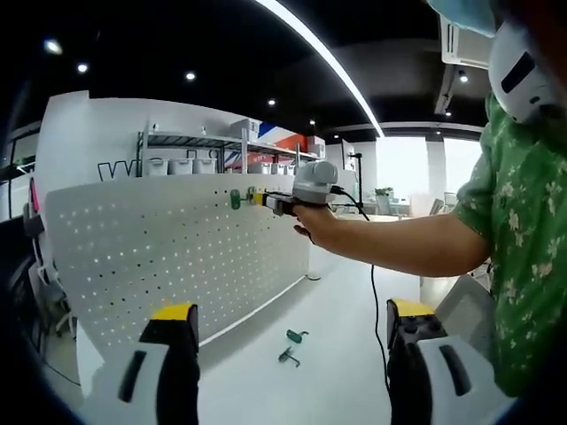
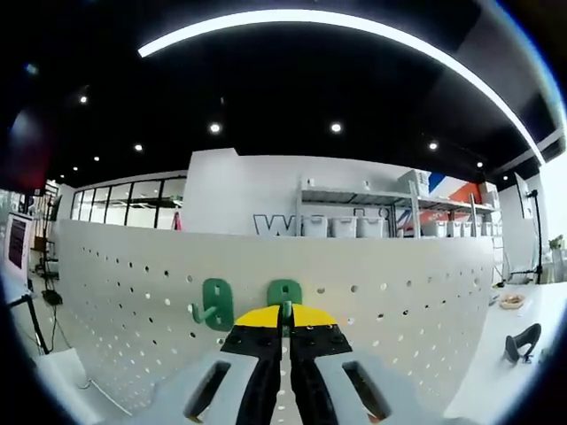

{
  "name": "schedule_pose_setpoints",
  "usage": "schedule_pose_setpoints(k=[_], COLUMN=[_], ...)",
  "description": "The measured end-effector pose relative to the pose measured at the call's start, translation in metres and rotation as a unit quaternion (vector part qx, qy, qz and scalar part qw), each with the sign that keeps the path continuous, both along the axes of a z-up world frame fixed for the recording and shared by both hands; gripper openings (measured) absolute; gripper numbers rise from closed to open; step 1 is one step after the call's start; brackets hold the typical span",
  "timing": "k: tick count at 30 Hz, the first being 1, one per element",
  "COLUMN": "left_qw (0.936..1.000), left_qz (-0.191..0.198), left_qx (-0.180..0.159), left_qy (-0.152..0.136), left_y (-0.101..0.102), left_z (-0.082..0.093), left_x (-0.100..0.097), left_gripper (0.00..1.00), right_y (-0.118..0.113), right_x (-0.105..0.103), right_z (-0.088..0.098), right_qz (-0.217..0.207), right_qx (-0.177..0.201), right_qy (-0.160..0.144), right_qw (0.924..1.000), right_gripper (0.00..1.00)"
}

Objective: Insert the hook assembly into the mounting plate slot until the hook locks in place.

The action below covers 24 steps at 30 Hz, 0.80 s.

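A person in a green floral short-sleeved shirt [image 1: 523, 230] reaches a bare arm across a white tabletop [image 1: 292, 381] and presses the right gripper [image 1: 276, 204] against an upright white perforated mounting plate [image 1: 159, 257], as seen in the left gripper view. At the tip of that gripper, a green plastic hook assembly [image 1: 236, 199] sits on the face of the plate near its top edge, and a black cable [image 1: 372, 292] trails down from the tool toward the table. In the right gripper view, the right gripper [image 2: 285, 323] has its yellow-tipped black jaws drawn together on the stem of a second green hook assembly [image 2: 284, 296], whose rounded head lies flat against the plate [image 2: 399, 292]; the first green hook [image 2: 213, 304] is seated in the plate just to its left, its curved prong pointing out and to the left. A dark clamp-like object [image 2: 521, 343] rests on the table far to the right of the plate. The left gripper [image 1: 292, 354] hangs low over the near part of the table, its yellow-capped jaws wide apart and holding nothing, with two loose green hooks [image 1: 292, 345] lying on the tabletop between them, well short of the plate. Behind the plate stand a white partition wall [image 1: 115, 133] and a metal shelving rack with white storage bins [image 1: 195, 159], under a dark ceiling with a long curved light strip [image 2: 337, 27].
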<state>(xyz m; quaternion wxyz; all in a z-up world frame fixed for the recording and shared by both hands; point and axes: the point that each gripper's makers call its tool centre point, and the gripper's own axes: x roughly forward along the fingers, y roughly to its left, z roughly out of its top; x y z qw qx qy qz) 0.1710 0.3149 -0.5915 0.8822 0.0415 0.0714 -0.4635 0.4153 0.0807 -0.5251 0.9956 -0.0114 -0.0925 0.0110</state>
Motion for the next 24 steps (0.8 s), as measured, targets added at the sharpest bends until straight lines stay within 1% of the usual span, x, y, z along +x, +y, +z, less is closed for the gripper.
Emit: schedule_pose_setpoints(k=[5,7,8,10,11,13,15,16,21,24], left_qw=[1.0000,1.0000,1.0000,0.9999,0.9999,0.9999,0.9999,0.9999,0.9998,0.9998], left_qz=[-0.004,-0.006,-0.007,-0.009,-0.009,-0.009,-0.010,-0.011,-0.015,-0.014], left_qx=[0.003,0.004,0.006,0.008,0.009,0.009,0.009,0.011,0.015,0.012], left_qy=[0.001,0.002,0.002,0.002,0.004,0.005,0.005,0.005,0.007,0.007], left_y=[-0.0016,-0.0024,-0.0028,-0.0034,-0.0035,-0.0029,-0.0033,-0.0037,-0.0052,-0.0051], left_z=[-0.0016,-0.0023,-0.0029,-0.0041,-0.0051,-0.0055,-0.0055,-0.0057,-0.0079,-0.0071], left_x=[-0.0006,-0.0010,-0.0012,-0.0017,-0.0019,-0.0018,-0.0021,-0.0024,-0.0037,-0.0036], left_gripper=[0.90,0.90,0.90,0.90,0.90,0.90,0.90,0.90,0.90,0.90], right_y=[0.0011,0.0004,0.0013,0.0013,0.0025,0.0032,0.0017,0.0009,0.0028,0.0016], right_x=[-0.0020,-0.0027,-0.0025,-0.0025,-0.0027,-0.0032,-0.0035,-0.0034,-0.0031,-0.0029], right_z=[0.0001,0.0000,-0.0001,0.0005,0.0006,0.0002,0.0002,0.0001,0.0004,0.0005], right_qz=[0.002,0.010,0.020,0.010,0.008,0.010,0.022,0.024,0.017,0.017], right_qx=[-0.007,0.008,0.032,-0.011,-0.026,-0.020,0.001,0.004,-0.009,-0.010], right_qy=[0.001,-0.001,-0.003,0.000,-0.002,-0.003,-0.010,-0.011,-0.008,-0.014], right_qw=[1.0000,0.9999,0.9993,0.9999,0.9996,0.9997,0.9997,0.9997,0.9998,0.9997], right_gripper=[0.00,0.00,0.00,0.00,0.00,0.00,0.00,0.00,0.00,0.00])
